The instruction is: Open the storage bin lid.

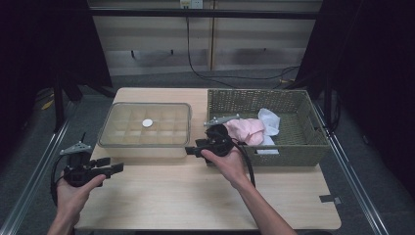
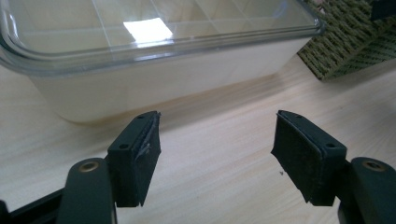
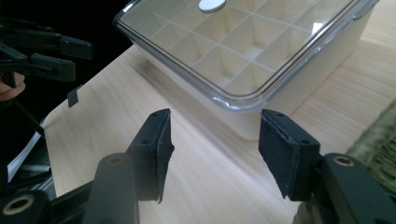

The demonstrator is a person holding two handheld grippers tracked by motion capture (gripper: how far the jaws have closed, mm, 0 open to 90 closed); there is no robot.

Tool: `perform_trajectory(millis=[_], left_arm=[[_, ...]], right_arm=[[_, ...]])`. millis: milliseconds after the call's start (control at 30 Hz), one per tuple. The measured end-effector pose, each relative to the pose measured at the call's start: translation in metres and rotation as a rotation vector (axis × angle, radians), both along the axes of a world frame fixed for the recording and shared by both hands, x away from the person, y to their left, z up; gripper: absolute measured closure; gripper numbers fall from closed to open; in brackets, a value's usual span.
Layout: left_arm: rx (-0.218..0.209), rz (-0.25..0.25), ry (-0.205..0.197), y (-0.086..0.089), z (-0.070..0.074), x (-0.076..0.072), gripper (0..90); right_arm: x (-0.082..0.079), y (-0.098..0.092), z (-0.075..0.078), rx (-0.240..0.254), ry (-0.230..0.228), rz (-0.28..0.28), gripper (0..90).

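Pale wood forms the table, and in the high view a lidded clear box with a grid of compartments sits on its far left part, a small white disc lying at the middle of the lid. Just right of the box stands a woven green basket holding pink cloth and white cloth. The left gripper hangs in front of the box's near left corner, its jaws spread with nothing between them; the right gripper sits at the box's near right corner, close to the basket's front wall, jaws also parted and empty. From the left gripper view, the left gripper looks over bare table at the box, whose near wall and lid rim lie just beyond the wide-apart jaws, not touching them; the basket shows right of the box. From the right gripper view, the right gripper points at a corner of the box, jaws released around bare wood short of that corner, the disc at the top edge on the lid, and the left gripper far off to the left of the box.
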State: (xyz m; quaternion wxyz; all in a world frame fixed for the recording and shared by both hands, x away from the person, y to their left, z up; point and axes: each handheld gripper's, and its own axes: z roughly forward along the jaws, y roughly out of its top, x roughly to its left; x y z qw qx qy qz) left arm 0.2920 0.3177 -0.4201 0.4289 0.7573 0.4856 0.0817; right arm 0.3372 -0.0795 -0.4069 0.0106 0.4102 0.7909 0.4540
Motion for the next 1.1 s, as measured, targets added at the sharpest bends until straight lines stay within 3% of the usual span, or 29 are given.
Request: perform_trajectory(millis=[33, 300, 500, 600, 733, 867, 1100], left_arm=[[-0.009, 0.009, -0.004, 0.001, 0.002, 0.002, 31.7], [0.048, 0.023, 0.012, 0.008, 0.011, 0.028, 28.5], [0.055, 0.016, 0.021, 0.008, 0.014, 0.042, 27.3], [0.037, 0.026, 0.016, 0.009, 0.016, 0.05, 27.0], [0.042, 0.026, 0.019, 0.01, 0.018, 0.061, 26.2], [0.067, 0.013, 0.031, 0.009, 0.018, 0.072, 26.3], [0.035, 0.041, 0.025, 0.017, 0.021, 0.086, 24.6]], right_arm=[[0.003, 0.001, 0.001, -0.002, -0.004, 0.0, 44.3], [0.025, 0.006, 0.004, -0.019, 0.018, -0.013, 40.5], [0.04, 0.006, 0.004, -0.028, 0.036, -0.025, 38.6], [0.045, 0.007, 0.004, -0.038, 0.042, -0.026, 36.3], [0.051, 0.009, 0.006, -0.055, 0.024, -0.035, 32.7], [0.061, 0.011, 0.006, -0.079, 0.056, -0.046, 30.7], [0.079, 0.016, 0.009, -0.105, 0.071, -0.06, 31.3]])
